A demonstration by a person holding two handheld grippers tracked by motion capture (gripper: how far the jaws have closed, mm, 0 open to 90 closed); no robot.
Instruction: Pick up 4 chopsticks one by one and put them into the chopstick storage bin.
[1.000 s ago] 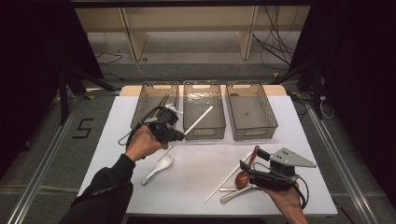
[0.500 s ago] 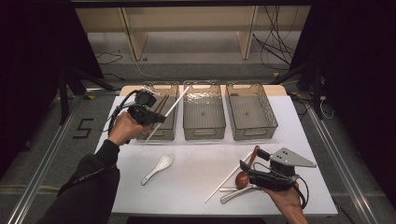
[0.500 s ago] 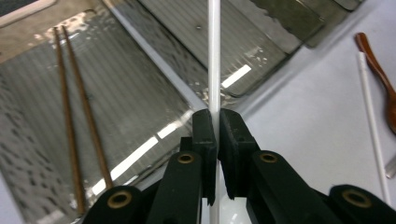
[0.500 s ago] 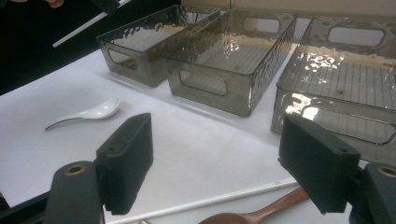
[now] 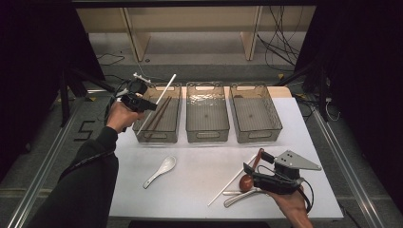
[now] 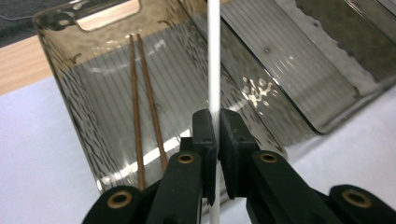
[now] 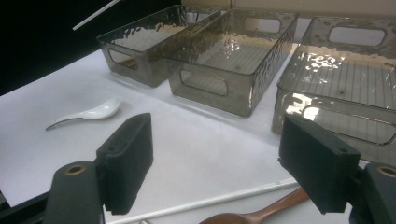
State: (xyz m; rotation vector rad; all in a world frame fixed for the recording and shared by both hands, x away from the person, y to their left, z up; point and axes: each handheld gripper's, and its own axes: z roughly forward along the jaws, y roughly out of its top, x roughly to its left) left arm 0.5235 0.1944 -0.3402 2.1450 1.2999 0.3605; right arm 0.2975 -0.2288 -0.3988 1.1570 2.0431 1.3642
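Here the left gripper (image 6: 214, 140) pinches a white chopstick (image 6: 214, 56) over the left bin (image 6: 93, 60) (two brown chopsticks (image 6: 144, 98) inside); right gripper (image 7: 215, 163) fingers spread wide.

The left hand-held gripper (image 5: 142, 102) was black, with a black cable looping off its body beside the person's left hand (image 5: 121, 116). Its two jaws were matte black bars, each fixed by a brass-coloured rivet ringed in black. The left arm wore a long black sleeve (image 5: 88, 183) reaching the wrist. The right hand-held gripper (image 5: 247, 171) was black too, topped by a grey three-cornered plate (image 5: 295, 160), with a black cable curling beside the right hand (image 5: 290, 204); its jaws ended in blocky black pads.
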